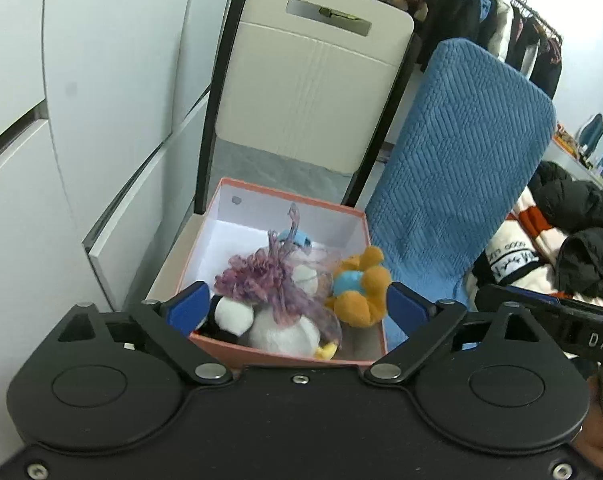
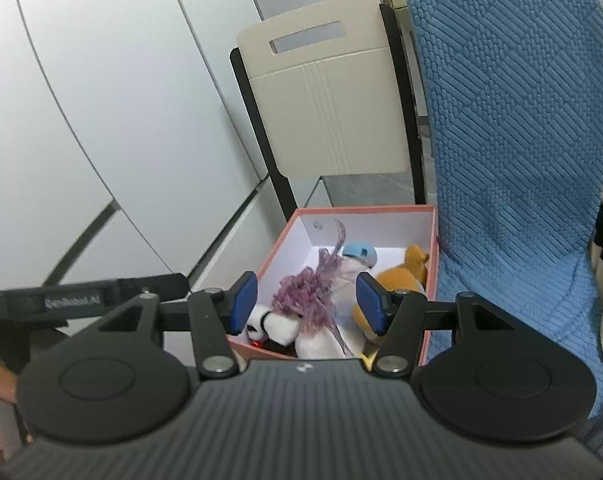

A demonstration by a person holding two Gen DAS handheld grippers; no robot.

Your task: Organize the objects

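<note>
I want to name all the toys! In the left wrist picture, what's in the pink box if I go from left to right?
Black-and-white plush → purple fuzzy plush → orange plush with a blue patch. They all lie in the pink box. The small blue-capped toy behind the purple one overlaps it, so I left it out.

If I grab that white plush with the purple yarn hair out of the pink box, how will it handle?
The white plush looks soft and stuffed, so it will probably squash under the tongs and be light. Its purple yarn hair is loose and stringy; a grip on that alone may dangle or slip. It overlaps the panda plush, which may shift along.
</note>
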